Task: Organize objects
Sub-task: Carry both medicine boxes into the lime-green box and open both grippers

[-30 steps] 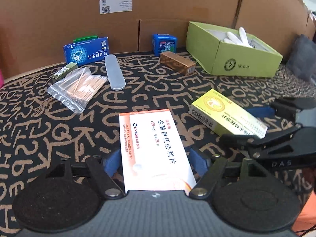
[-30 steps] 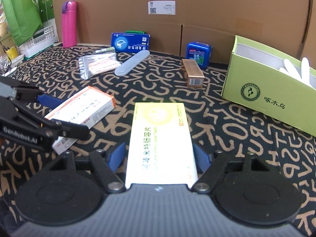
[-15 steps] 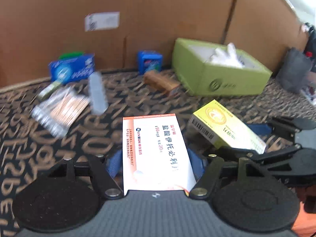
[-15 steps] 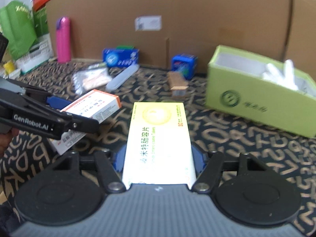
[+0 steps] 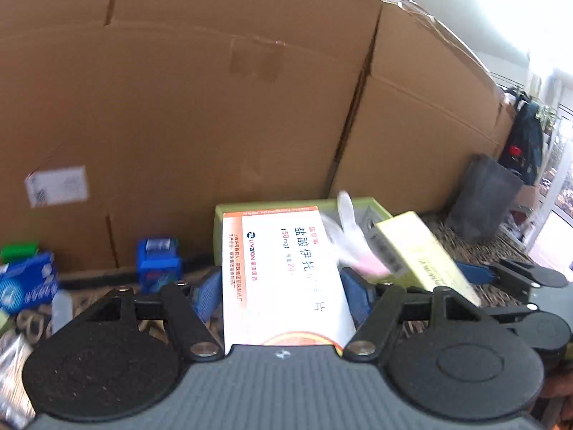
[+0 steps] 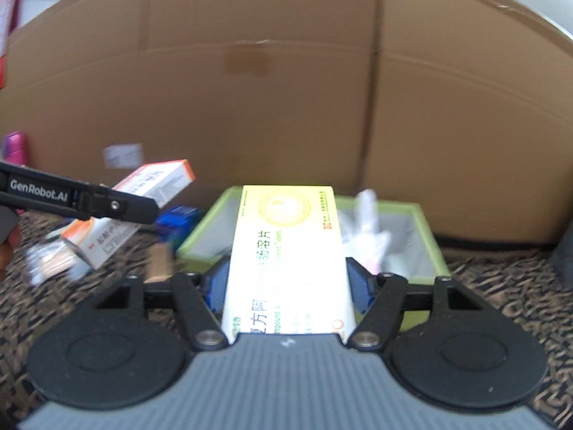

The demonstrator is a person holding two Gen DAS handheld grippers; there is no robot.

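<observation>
At the far left of the left wrist view a blue box (image 5: 27, 281) and a small blue tin (image 5: 157, 259) sit on the patterned surface (image 5: 93, 297) against the cardboard wall (image 5: 179, 107). The left hand-held gripper (image 5: 281, 292) is clenched on the white and orange medicine box (image 5: 283, 272), its blue pads pressing both long sides — the box is lifted off the surface, its far end in front of the green open box (image 5: 219, 222). Its jaws have just been closing on that box. Further right, the right hand-held gripper (image 6: 286, 286) grasps the yellow medicine box (image 6: 288, 251) the same way, jaws likewise just closed in, holding it up over the near wall of the green open box, beside the white gloves (image 6: 365, 229) inside.
</observation>
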